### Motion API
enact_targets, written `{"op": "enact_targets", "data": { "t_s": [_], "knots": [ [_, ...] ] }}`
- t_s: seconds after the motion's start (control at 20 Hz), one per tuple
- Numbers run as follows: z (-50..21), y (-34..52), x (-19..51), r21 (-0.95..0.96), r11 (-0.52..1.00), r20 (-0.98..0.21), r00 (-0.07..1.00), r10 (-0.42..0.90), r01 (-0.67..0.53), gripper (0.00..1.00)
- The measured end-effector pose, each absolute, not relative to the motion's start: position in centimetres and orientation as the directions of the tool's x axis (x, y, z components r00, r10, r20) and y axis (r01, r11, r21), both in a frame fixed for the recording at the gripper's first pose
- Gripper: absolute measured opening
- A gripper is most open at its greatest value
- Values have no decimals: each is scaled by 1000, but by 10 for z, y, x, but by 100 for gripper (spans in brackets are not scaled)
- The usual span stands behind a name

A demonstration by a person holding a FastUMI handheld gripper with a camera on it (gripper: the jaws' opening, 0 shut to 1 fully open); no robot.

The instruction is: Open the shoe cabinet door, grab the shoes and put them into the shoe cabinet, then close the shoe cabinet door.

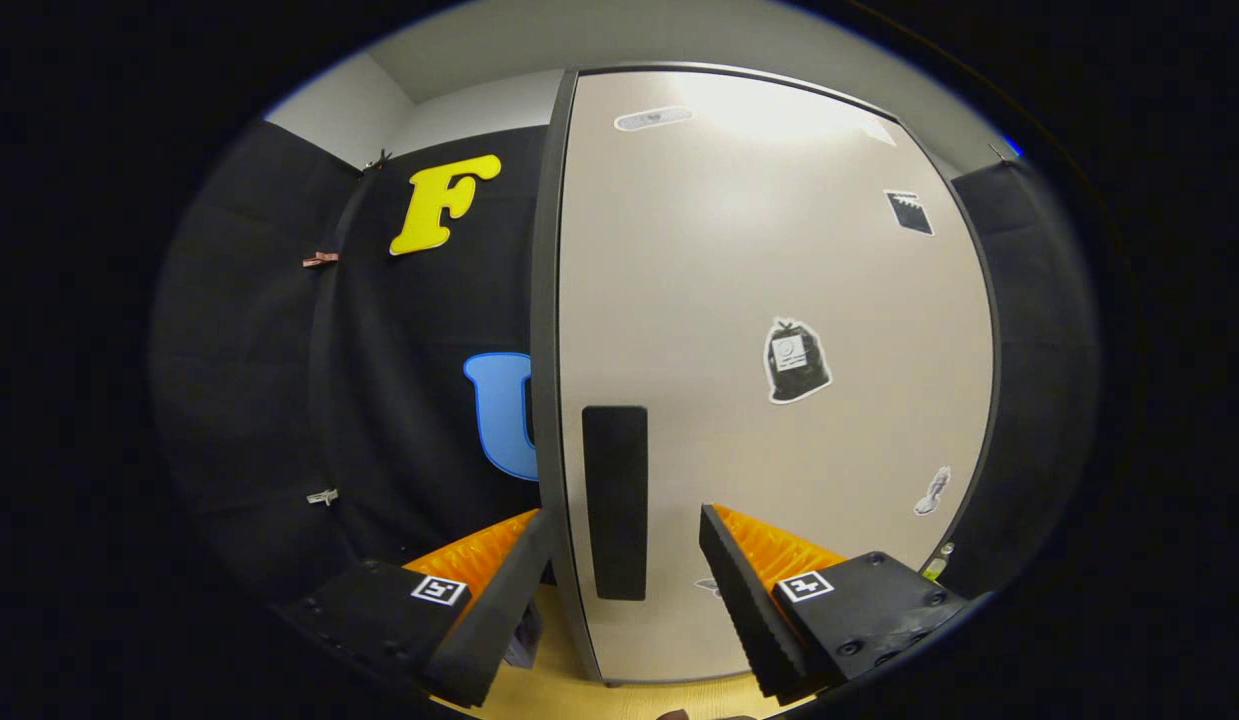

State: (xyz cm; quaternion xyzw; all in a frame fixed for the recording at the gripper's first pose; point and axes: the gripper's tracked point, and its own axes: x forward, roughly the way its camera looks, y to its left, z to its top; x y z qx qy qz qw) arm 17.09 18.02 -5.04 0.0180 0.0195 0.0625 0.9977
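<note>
Nearest, the gripper point(624, 560) has its two fingers spread apart, released and grasping nothing; one fingertip point(524, 560) sits at about 7 o'clock, the other at about 5 o'clock. Each finger carries one square marker on its base, two in all.

Just ahead, between the fingers, one dark vertical handle point(615, 500) runs down the shoe cabinet door point(759, 300), close to the door's left edge. The one pale door is shut and stands straight ahead, reaching up to 12 o'clock. Four stickers are countable on it: one long pale one near the top, one dark square at 2 o'clock, one bag-shaped one point(796, 360) at centre right, one small one lower right. Another mark by the right finger is partly hidden.

A strip of light floor point(559, 690) shows at 6 o'clock.

Beyond, at 9 o'clock, hangs the black booth wall point(279, 380) with three small clips.
</note>
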Motion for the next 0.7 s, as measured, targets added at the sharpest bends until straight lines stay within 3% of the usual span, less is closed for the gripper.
{"op": "enact_targets", "data": {
  "t_s": [0.1,0.25,0.35,0.45,0.6,0.7],
  "knots": [
    [-57,183,184,42,993,-42,992,116,-114,92],
    [-57,184,189,46,996,-24,996,84,-83,62],
    [-58,186,195,5,998,-6,998,64,-64,55],
    [-56,184,187,21,998,-14,998,64,-64,38],
    [-56,184,189,30,996,-23,996,83,-82,25],
    [-56,184,186,25,995,-22,995,100,-99,25]
  ]
}}
